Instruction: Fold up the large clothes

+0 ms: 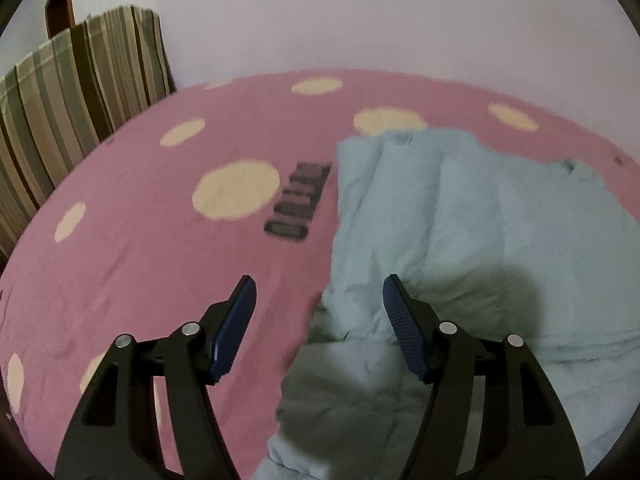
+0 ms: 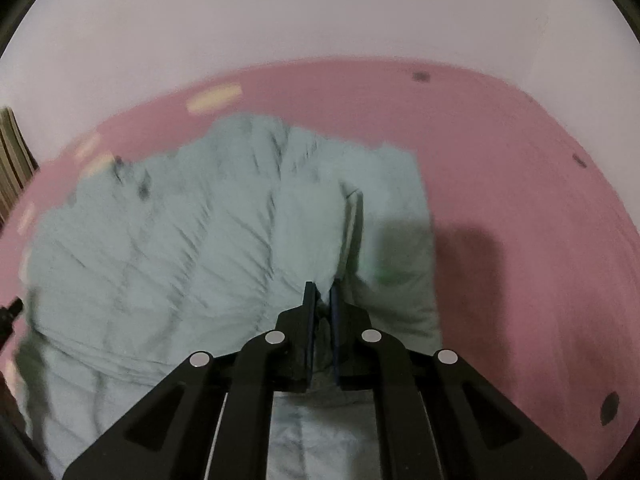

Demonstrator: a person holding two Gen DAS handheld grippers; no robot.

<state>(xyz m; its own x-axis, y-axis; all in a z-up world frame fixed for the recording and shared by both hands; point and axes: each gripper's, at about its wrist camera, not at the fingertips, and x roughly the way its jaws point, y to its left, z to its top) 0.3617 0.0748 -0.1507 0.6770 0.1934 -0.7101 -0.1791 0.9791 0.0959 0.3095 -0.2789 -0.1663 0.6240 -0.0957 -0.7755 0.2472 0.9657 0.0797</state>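
We see pale blue garment (image 2: 200, 240) partly folded, rumpled on pink bedsheet (image 1: 160, 280). Right gripper (image 2: 322, 300) pinches fabric fold; left gripper (image 1: 320, 300) jaws wide, empty. Folding probably unfinished; view blurred.

A crumpled pale blue fabric garment (image 1: 460, 216) is lying on a bed covered by a pink sheet with cream dots (image 1: 160, 248). A striped cushion (image 1: 76, 100) is standing at the bed's far left edge against the wall. A dark printed patch (image 1: 300, 204) is sitting on the sheet just left of the garment.
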